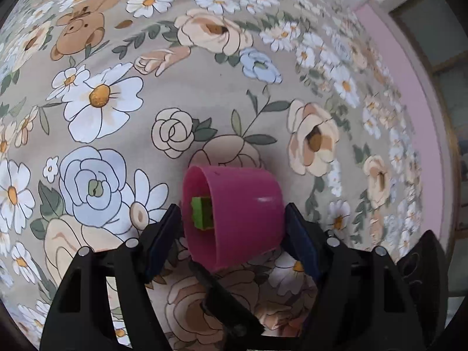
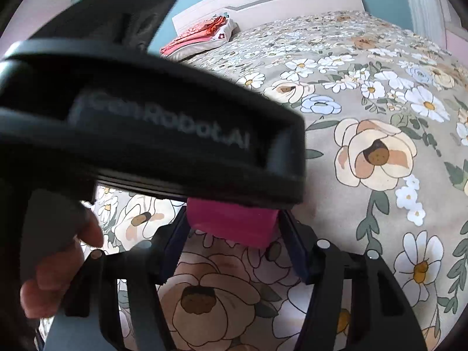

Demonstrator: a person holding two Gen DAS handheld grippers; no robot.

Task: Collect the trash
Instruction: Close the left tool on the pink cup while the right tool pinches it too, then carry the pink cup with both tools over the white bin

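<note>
A pink plastic cup point(image 1: 237, 216) is tipped on its side between the fingers of my left gripper point(image 1: 232, 228), which is shut on it above the floral bedspread point(image 1: 204, 87). A green block point(image 1: 201, 212) sits inside the cup's mouth, which faces left. In the right wrist view the same pink cup point(image 2: 234, 222) shows between the fingers of my right gripper point(image 2: 232, 234), which stand beside it; whether they touch it I cannot tell. The left gripper's black body point(image 2: 152, 134) crosses just above the cup and hides its upper part.
The bed is covered by the flowered spread point(image 2: 365, 117). A folded red and white cloth point(image 2: 201, 39) lies by the white headboard point(image 2: 263, 3). A pink wall edge point(image 1: 409, 102) runs along the bed's right side. The person's hand point(image 2: 55, 278) holds the left gripper.
</note>
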